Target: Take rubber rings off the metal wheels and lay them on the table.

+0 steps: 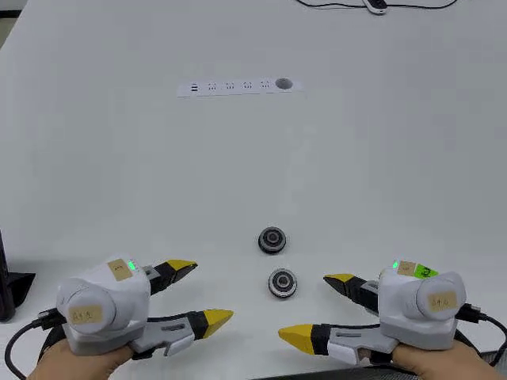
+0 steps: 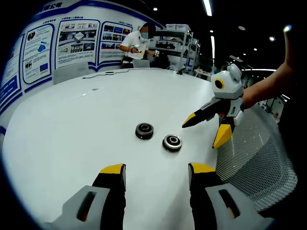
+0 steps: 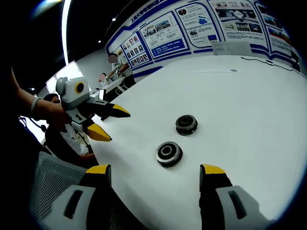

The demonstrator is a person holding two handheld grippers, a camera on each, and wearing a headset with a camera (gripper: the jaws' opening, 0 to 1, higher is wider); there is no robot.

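Note:
Two small metal wheels with black rubber rings lie flat on the white table. The nearer wheel (image 1: 282, 283) (image 2: 172, 142) (image 3: 169, 153) sits between both grippers; the farther wheel (image 1: 272, 240) (image 2: 144, 130) (image 3: 186, 124) lies just beyond it. My left gripper (image 1: 203, 293) (image 2: 157, 169) (image 3: 110, 122) hovers at the front left, open and empty. At the front right, my right gripper (image 1: 318, 307) (image 3: 156, 169) (image 2: 207, 128) is open too, with nothing between its yellow-tipped jaws. Neither gripper touches a wheel.
A white power strip (image 1: 238, 86) lies far back on the table. A black cable and device (image 1: 376, 5) sit at the far edge. A dark object (image 1: 9, 285) stands at the left edge. A person stands beyond the table (image 2: 136, 43).

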